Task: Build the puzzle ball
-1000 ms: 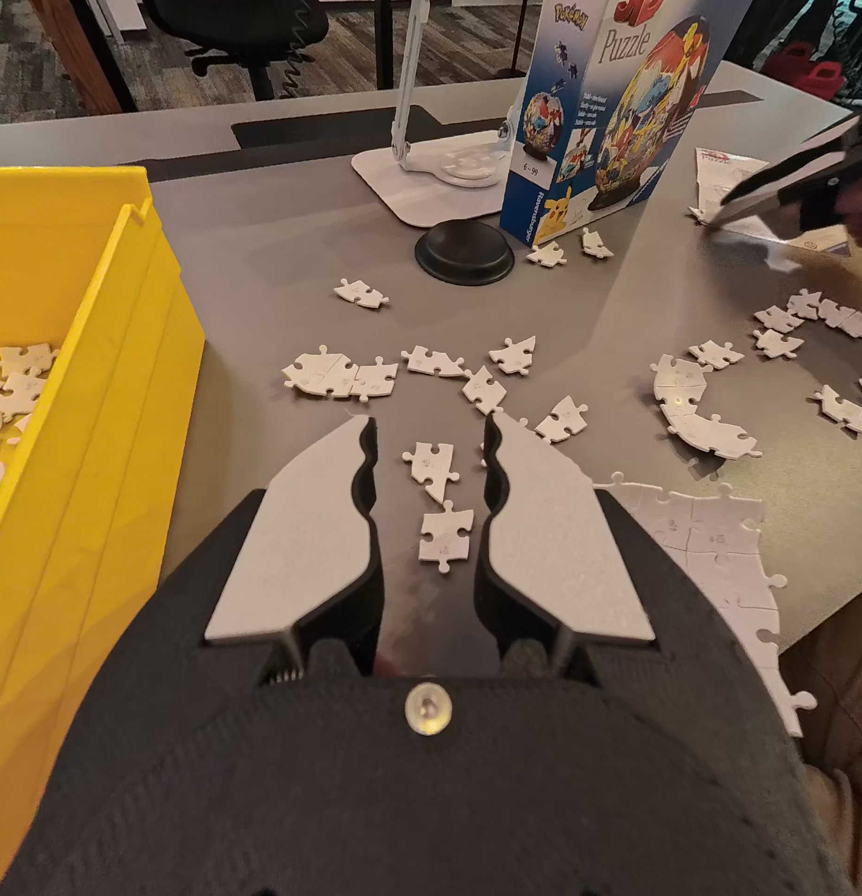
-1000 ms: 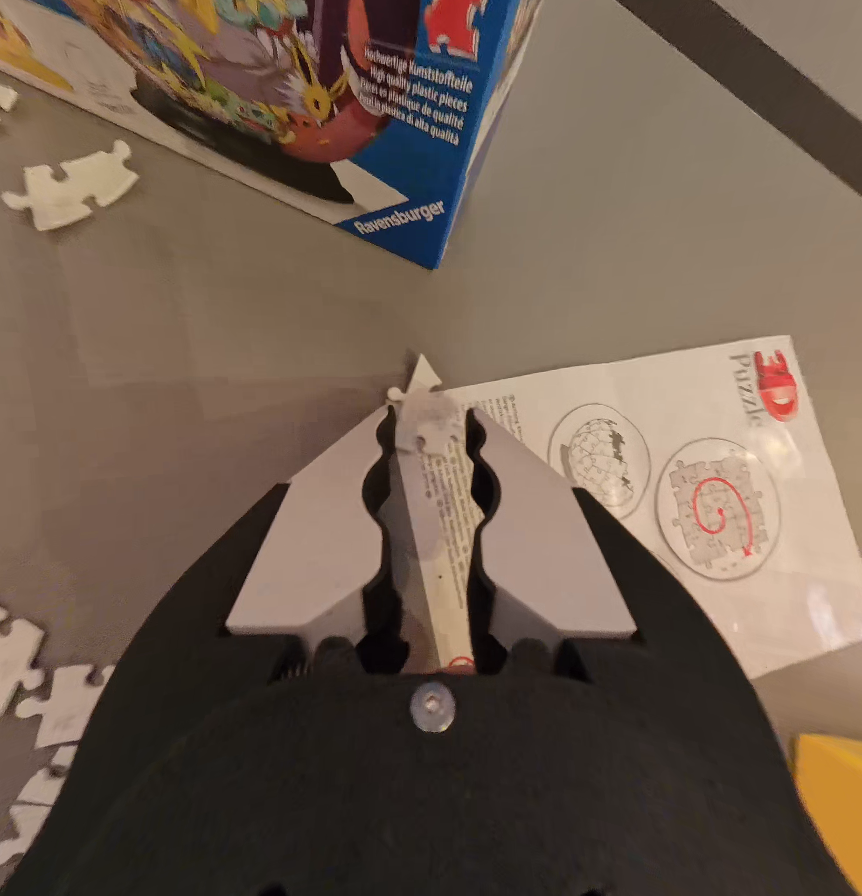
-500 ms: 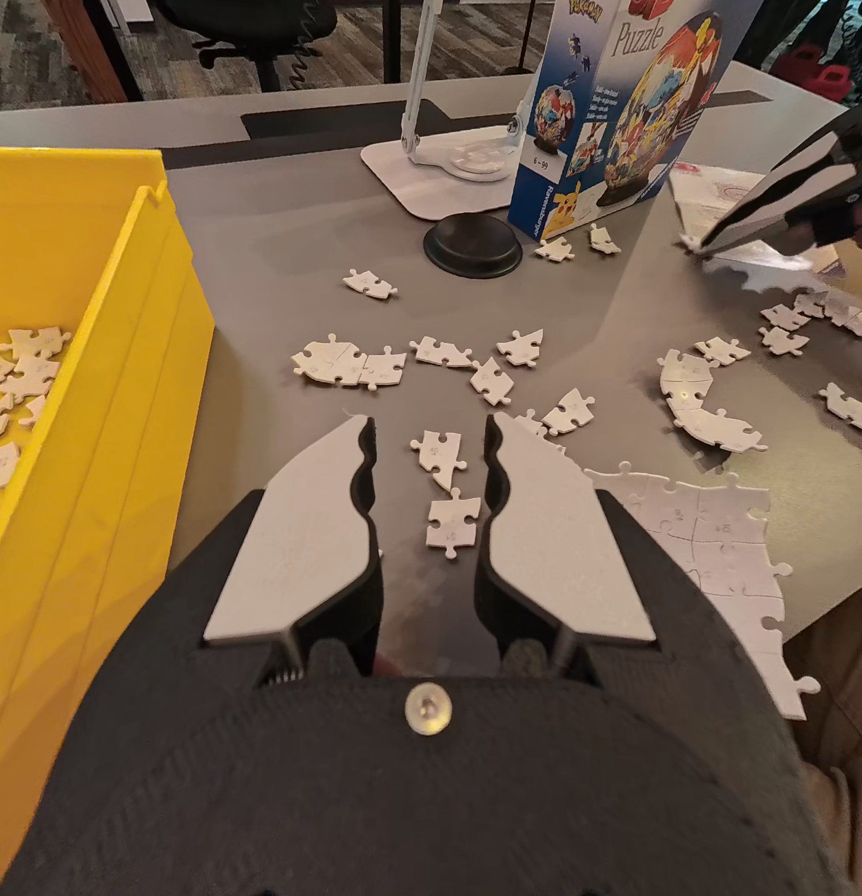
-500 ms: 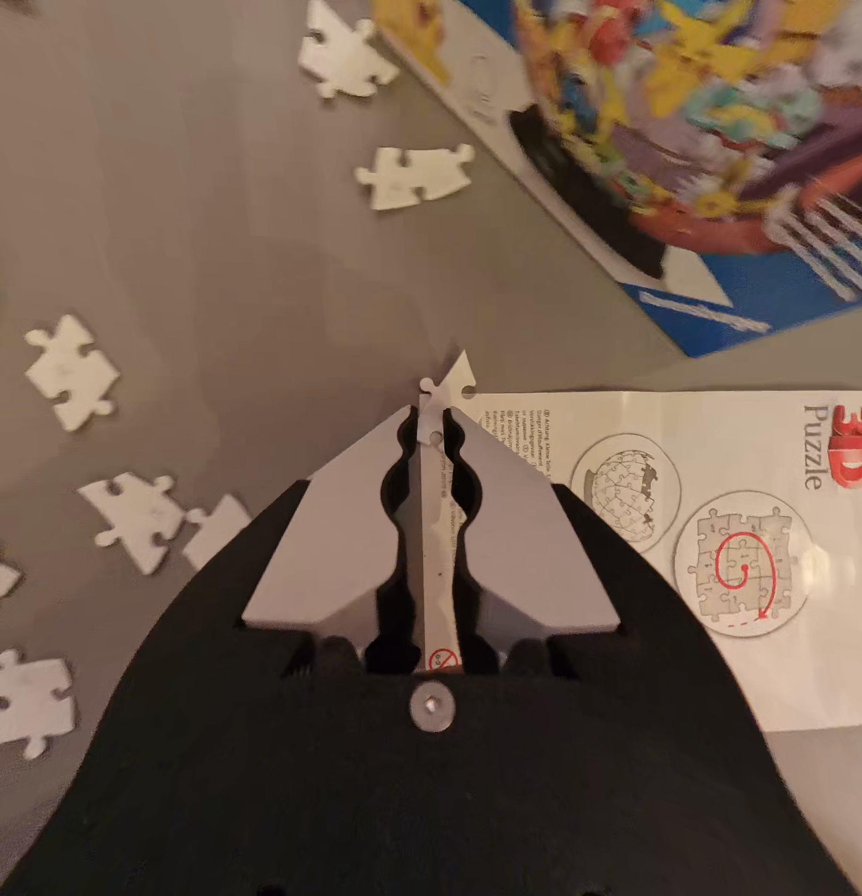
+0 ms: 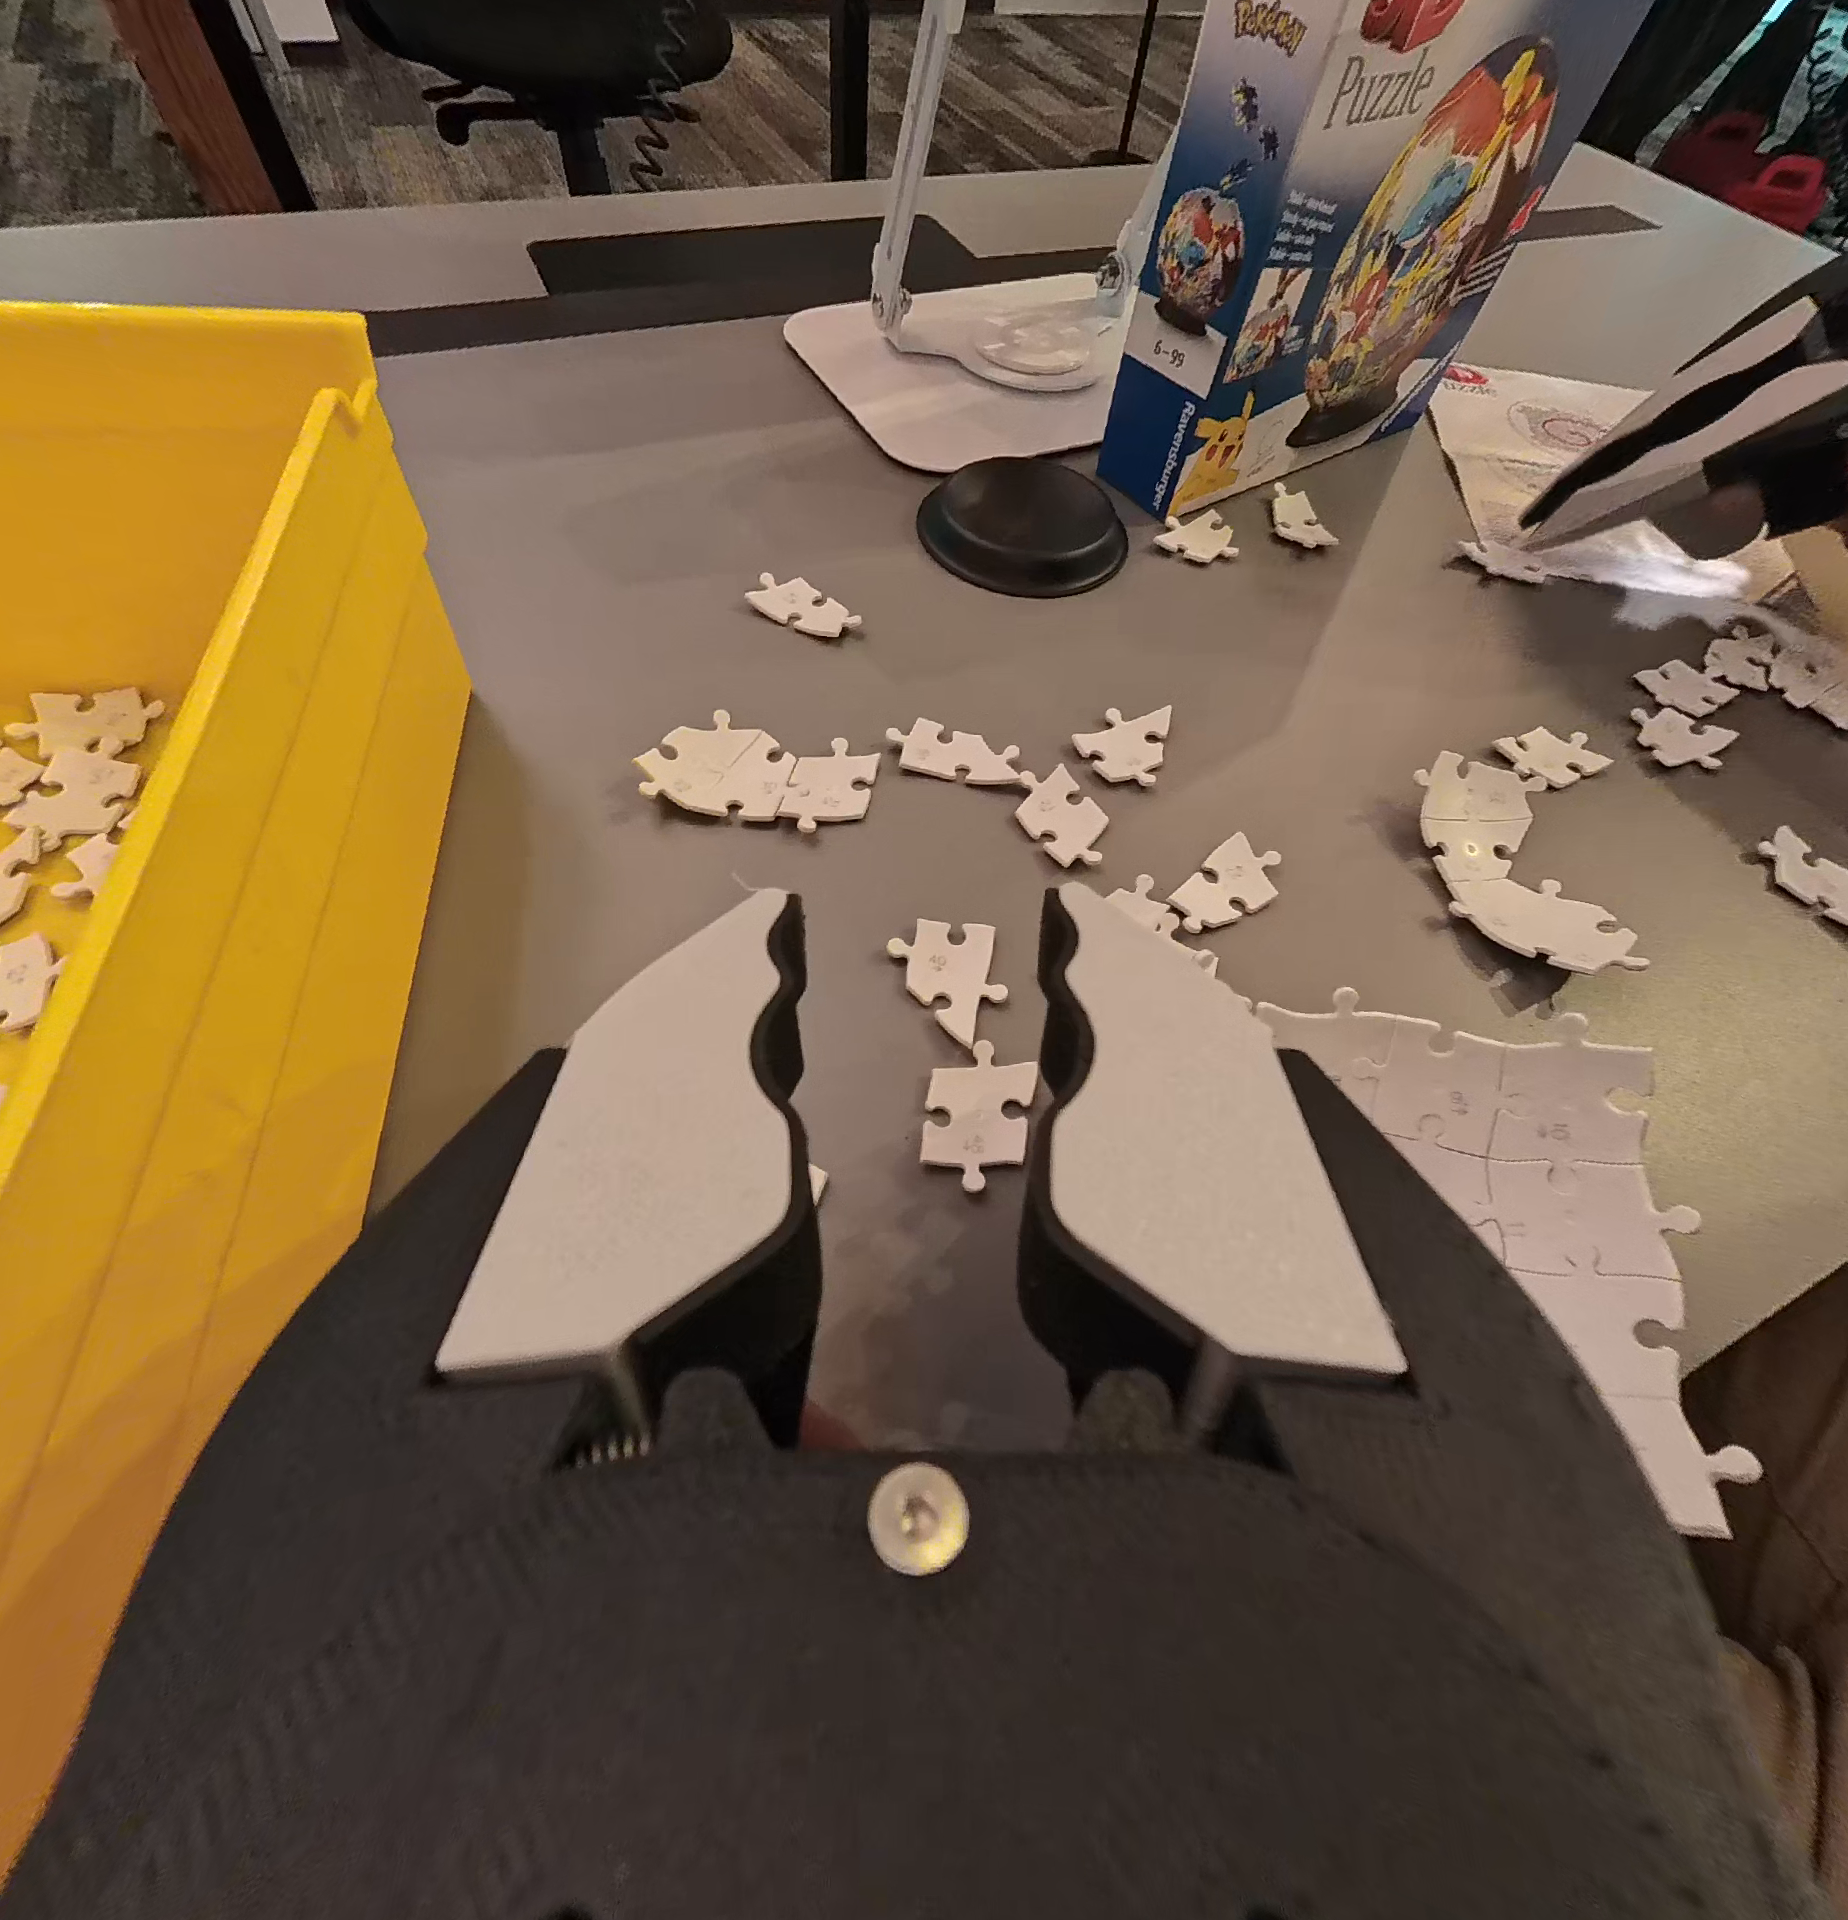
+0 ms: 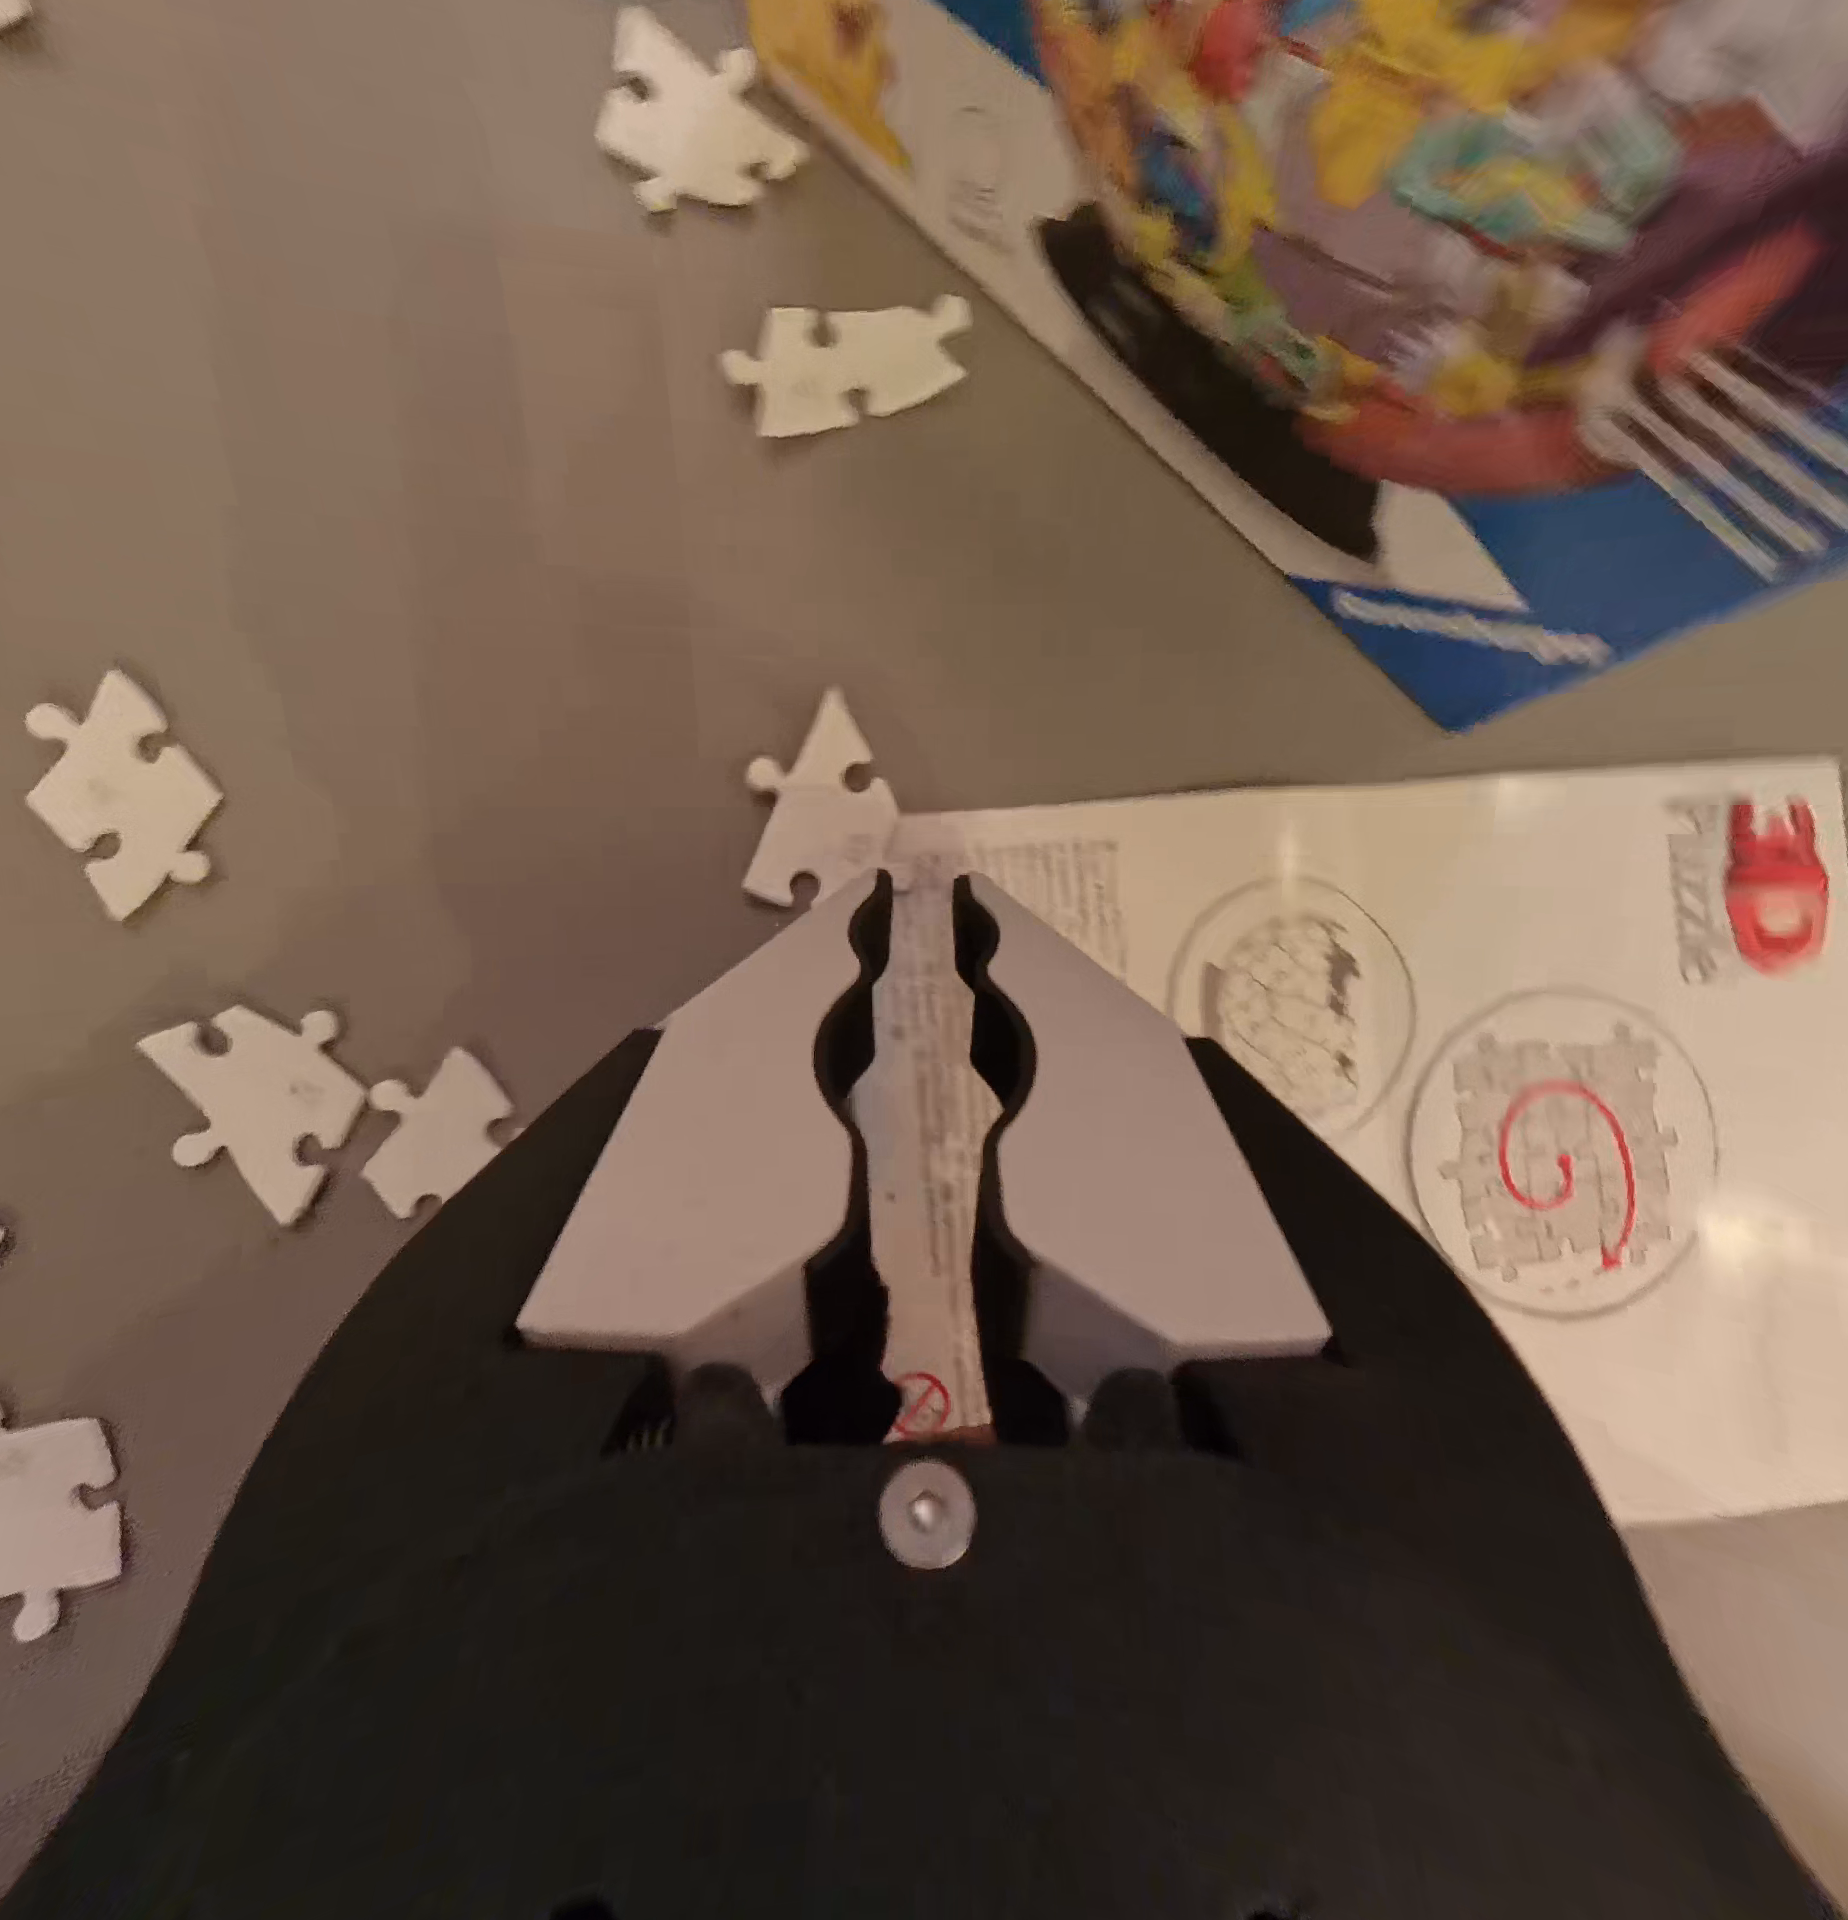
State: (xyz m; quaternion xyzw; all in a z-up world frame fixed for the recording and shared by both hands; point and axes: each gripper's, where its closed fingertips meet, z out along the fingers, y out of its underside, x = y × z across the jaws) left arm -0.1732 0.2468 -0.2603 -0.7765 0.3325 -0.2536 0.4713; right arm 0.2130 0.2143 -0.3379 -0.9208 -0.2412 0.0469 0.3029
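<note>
Puzzle ball work is at an early stage: a flat white sheet of joined pieces [image 5: 1502, 1164] lies at the near right of the grey surface [image 5: 608, 540], a curved white strip of joined pieces [image 5: 1491, 862] sits just beyond it, and many loose white plastic pieces [image 5: 951, 971] are scattered between them and in the yellow plastic bin [image 5: 224, 935] on the left. By my reading, most of the sphere is still unbuilt.

The left hand-held gripper [image 5: 920, 914] hovers with jaws apart over two loose pieces, holding nothing. The right hand-held gripper [image 6: 918, 883] has its jaws nearly closed, a narrow gap showing over the white printed instruction sheet [image 6: 1522, 1091].

A moment earlier a white triangular piece [image 6: 821, 821] was pinched in its tips; now that piece lies on the surface, just beyond them.
</note>
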